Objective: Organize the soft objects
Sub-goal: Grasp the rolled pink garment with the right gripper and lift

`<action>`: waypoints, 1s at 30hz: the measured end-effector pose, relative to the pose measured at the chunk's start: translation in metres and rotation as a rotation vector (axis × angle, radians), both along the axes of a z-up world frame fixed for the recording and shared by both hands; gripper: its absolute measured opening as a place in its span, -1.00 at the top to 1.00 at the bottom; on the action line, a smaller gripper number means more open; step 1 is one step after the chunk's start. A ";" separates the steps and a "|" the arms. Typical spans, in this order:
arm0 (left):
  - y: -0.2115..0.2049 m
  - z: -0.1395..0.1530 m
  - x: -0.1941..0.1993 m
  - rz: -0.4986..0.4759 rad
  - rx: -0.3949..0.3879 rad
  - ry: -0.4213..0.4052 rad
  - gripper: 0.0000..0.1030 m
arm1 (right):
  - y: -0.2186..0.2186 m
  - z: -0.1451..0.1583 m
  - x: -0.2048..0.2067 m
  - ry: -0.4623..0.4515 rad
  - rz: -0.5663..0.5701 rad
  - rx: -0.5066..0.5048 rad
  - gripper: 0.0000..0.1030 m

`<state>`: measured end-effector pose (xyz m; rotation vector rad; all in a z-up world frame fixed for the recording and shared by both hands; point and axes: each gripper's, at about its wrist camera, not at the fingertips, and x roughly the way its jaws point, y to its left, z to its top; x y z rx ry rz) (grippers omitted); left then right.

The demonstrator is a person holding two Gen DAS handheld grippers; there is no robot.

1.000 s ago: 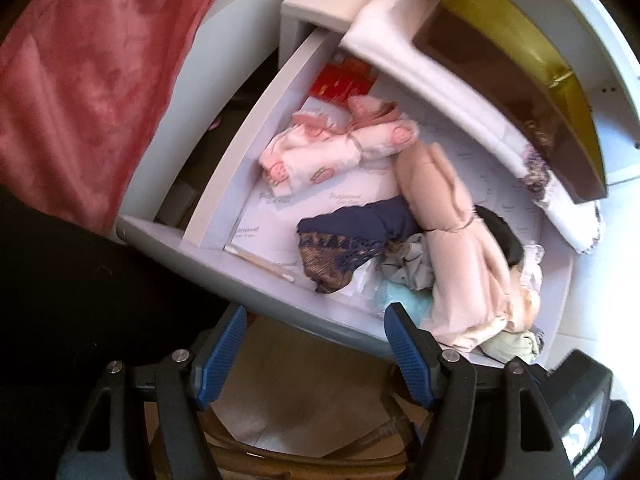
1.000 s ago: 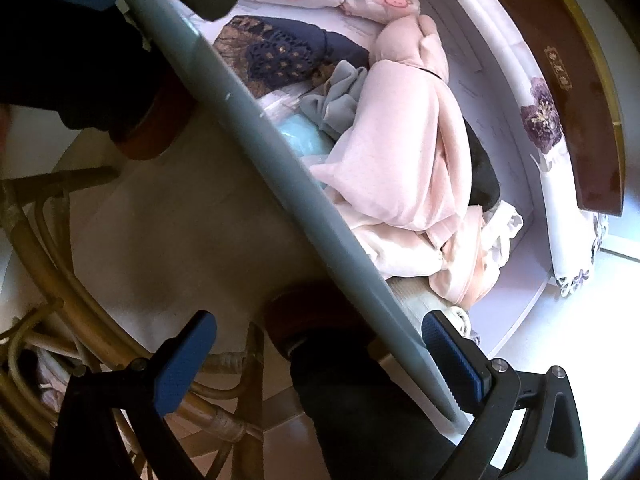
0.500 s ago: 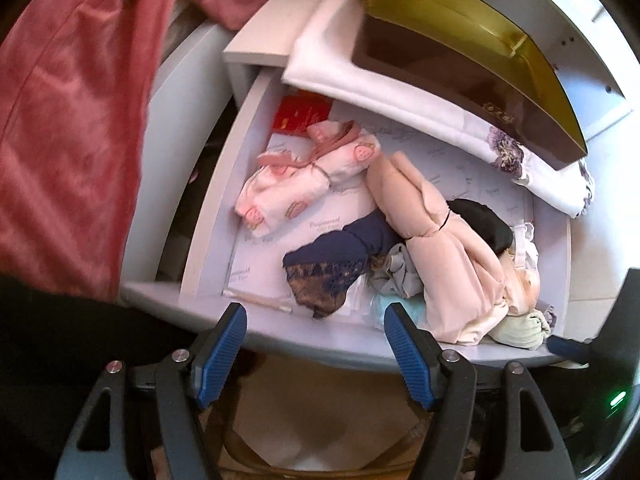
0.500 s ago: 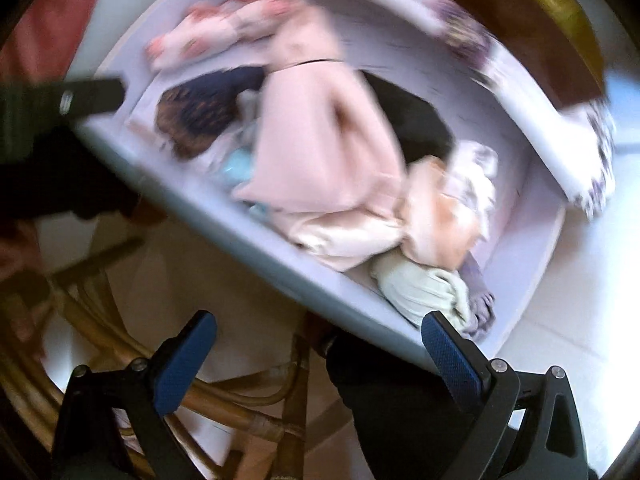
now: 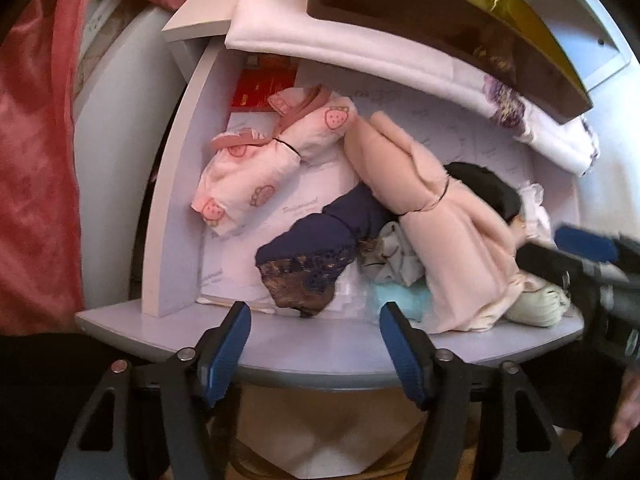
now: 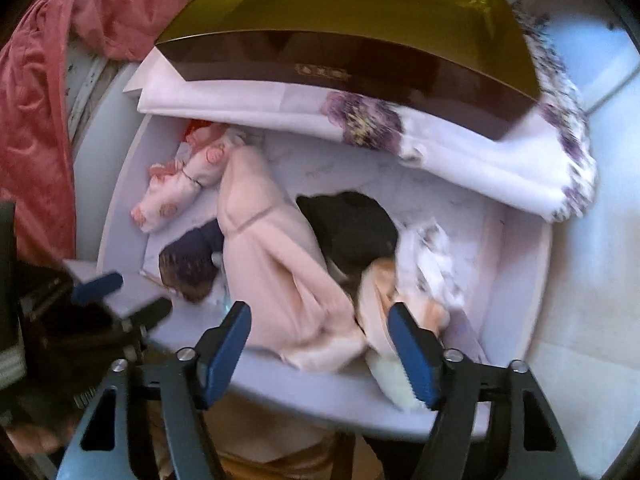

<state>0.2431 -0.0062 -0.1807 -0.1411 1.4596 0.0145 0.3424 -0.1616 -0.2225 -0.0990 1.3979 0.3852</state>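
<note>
Both grippers hover over the open drawer (image 5: 320, 344) of jumbled soft clothes — left gripper (image 5: 316, 344) and right gripper (image 6: 320, 348) narrowing on nothing — approach step; next, likely pinch the pale pink bundle (image 6: 276, 264)

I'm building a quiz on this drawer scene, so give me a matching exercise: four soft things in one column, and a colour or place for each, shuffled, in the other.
Things:
1. strawberry-print bundle
2. lace-trimmed garment
3. long tied bundle
4. flowered cloth

Descriptions:
A. dark navy, near the drawer's front
B. draped over the drawer's back edge, under the gold box
C. pale peach, lying diagonally mid-drawer
D. back left corner, beside a red packet

Pairs: 1-D, 2-A, 3-C, 4-B
</note>
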 end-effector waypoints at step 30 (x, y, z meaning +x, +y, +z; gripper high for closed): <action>0.004 -0.012 0.006 0.038 -0.010 0.019 -0.15 | 0.036 -0.007 -0.015 0.020 0.088 0.027 0.29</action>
